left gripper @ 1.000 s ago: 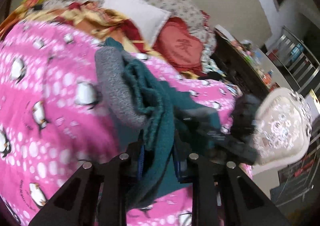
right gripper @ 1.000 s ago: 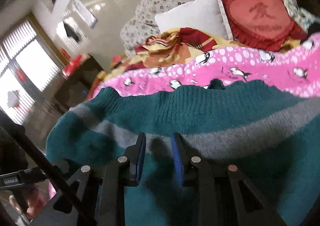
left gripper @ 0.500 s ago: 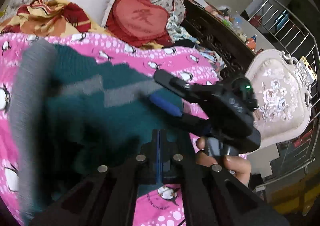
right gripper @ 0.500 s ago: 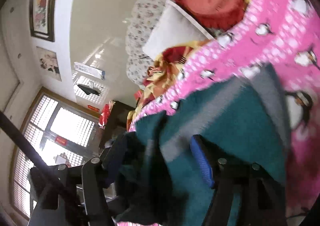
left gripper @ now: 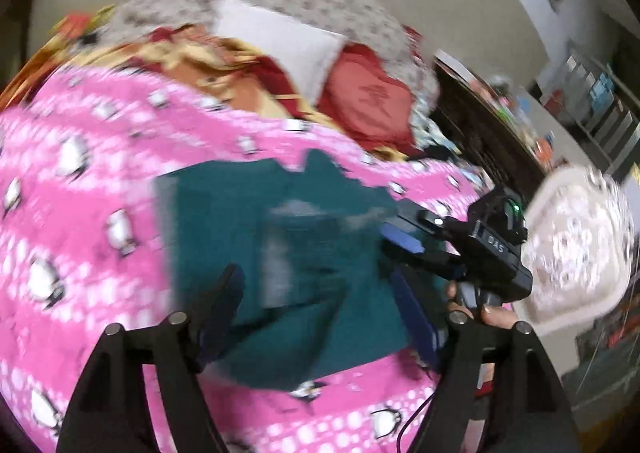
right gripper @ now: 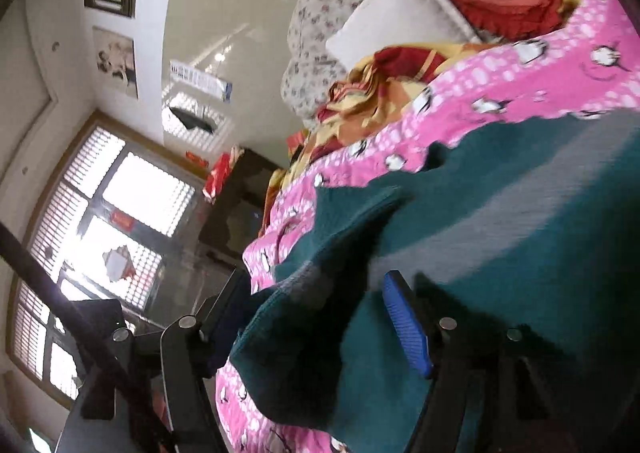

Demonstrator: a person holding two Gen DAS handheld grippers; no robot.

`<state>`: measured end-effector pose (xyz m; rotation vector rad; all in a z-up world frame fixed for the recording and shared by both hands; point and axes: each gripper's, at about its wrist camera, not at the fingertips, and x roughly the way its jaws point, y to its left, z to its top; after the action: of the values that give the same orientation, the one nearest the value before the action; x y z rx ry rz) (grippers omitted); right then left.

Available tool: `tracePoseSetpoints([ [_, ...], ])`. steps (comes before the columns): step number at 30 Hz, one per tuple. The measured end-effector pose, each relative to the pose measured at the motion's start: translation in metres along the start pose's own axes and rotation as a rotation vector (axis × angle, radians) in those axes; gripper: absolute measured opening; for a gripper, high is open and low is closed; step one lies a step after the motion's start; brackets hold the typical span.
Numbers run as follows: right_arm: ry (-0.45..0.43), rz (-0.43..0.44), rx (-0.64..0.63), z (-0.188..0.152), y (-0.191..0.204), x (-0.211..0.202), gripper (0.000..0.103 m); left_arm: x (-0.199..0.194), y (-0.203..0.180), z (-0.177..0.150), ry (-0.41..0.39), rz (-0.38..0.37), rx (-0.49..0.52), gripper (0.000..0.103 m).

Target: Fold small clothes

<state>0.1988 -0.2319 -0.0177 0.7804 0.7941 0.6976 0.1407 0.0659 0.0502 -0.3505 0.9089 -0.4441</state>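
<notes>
Overall, the pink penguin blanket (left gripper: 80, 189) covers the bed, with pillows heaped at its far end: a white pillow (left gripper: 276, 41) and a red heart cushion (left gripper: 368, 101). On the blanket lies the teal sweater (left gripper: 248, 237) with its grey stripe, folded into a rough rectangle and spread flat. The left gripper (left gripper: 316, 309) is angled down over the sweater's near edge; its jaws have just been opening and stand wide, with cloth below them but no pad pressing on it. The right gripper (left gripper: 404, 253) comes in low from the right side, rolled onto its side, a hand (left gripper: 488, 313) on its grip. Its jaws stand apart over the sweater (right gripper: 500, 253), clamping nothing.
</notes>
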Motion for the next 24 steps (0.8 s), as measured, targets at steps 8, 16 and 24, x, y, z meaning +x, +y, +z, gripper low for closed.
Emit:
tracePoseSetpoints([
  [8,0.075,-0.099,-0.116,0.002,0.037,0.071,0.08,0.011,0.083,-0.018,0.084,-0.068,-0.206,0.088],
  [16,0.049,-0.14,-0.098,0.011,0.031,0.058,0.082,0.076,0.124,-0.018,0.092,-0.185,-0.377,0.088],
  [24,0.067,-0.07,-0.011,0.016,0.018,0.055,0.088,0.077,0.059,-0.02,0.024,-0.281,-0.184,0.046],
])
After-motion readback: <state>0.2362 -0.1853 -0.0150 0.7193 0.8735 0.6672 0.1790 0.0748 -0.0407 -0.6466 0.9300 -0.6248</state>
